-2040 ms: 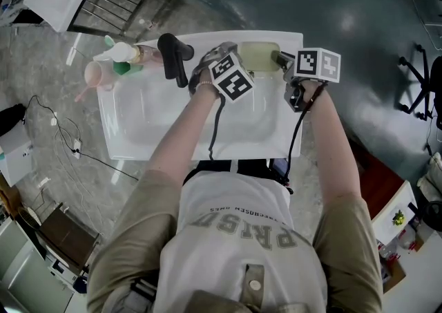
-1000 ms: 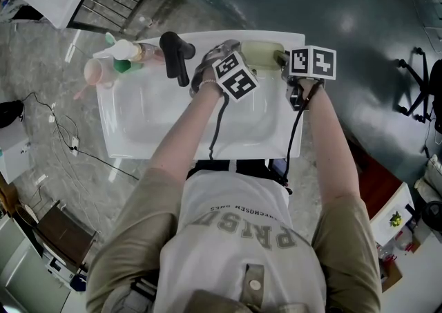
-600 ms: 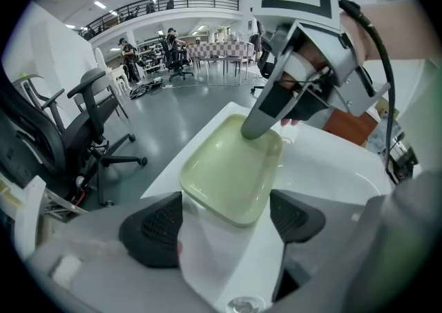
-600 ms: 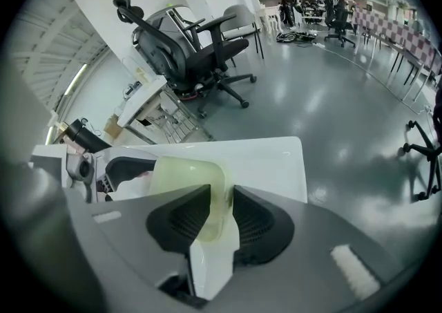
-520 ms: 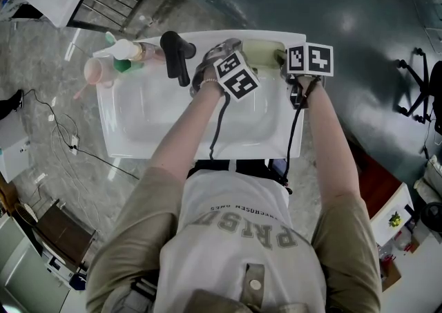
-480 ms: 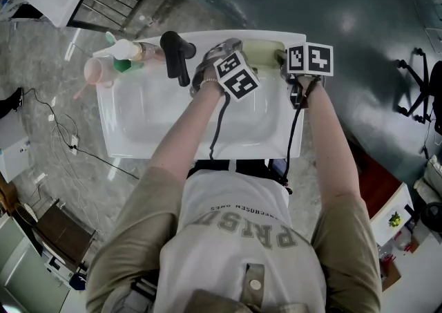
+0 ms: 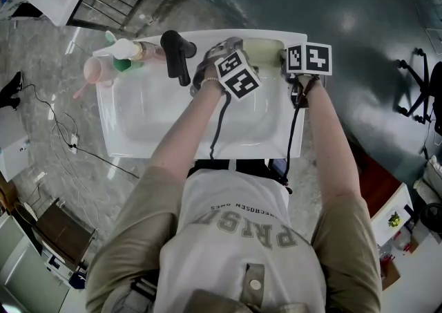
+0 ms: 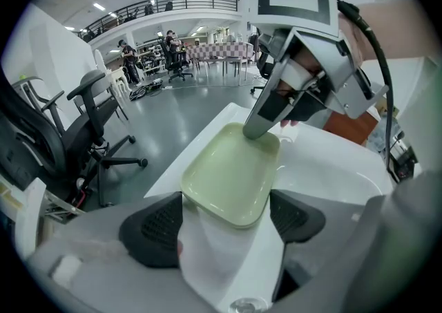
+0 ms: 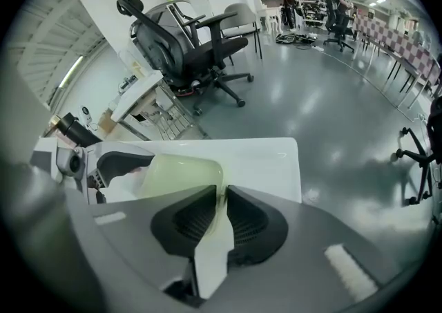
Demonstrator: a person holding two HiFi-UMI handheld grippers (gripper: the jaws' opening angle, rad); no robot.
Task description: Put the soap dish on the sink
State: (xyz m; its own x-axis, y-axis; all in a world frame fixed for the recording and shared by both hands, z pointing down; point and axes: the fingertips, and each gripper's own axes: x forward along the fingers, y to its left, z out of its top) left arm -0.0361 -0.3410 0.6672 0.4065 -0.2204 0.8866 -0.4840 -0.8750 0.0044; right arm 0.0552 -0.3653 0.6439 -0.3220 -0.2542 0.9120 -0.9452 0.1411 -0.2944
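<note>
Findings, largest item first.

The white sink (image 7: 138, 118) stood in front of the person. The pale green soap dish (image 7: 264, 50) lay on its back ledge at the right rear corner, to the right of the black tap (image 7: 176, 56). So placed, the task looked close to done, with only the release left.

The right gripper (image 9: 222, 218) had its jaws nearly together, pinching one short rim of the dish. They had just been closing, with the rim between them. The left gripper (image 8: 226, 222) had its jaws spread wide. The near end of the dish sat just beyond and between its pads, which did not press on it.

Handling, as a judgement: the dish looked light, stiff and smooth, probably plastic. It would likely slide on the glazed ledge and could slip from a one-sided pinch. The raised rim at a short end was the sound place to take hold. It should be lowered flat before letting go.

The left gripper view alone showed the dish's shallow tray shape and the right gripper's tip on its far edge. The right gripper view alone showed how narrow that gap was. Only the head view showed the tap and a pink cup (image 7: 97, 73) at the left rear.
</note>
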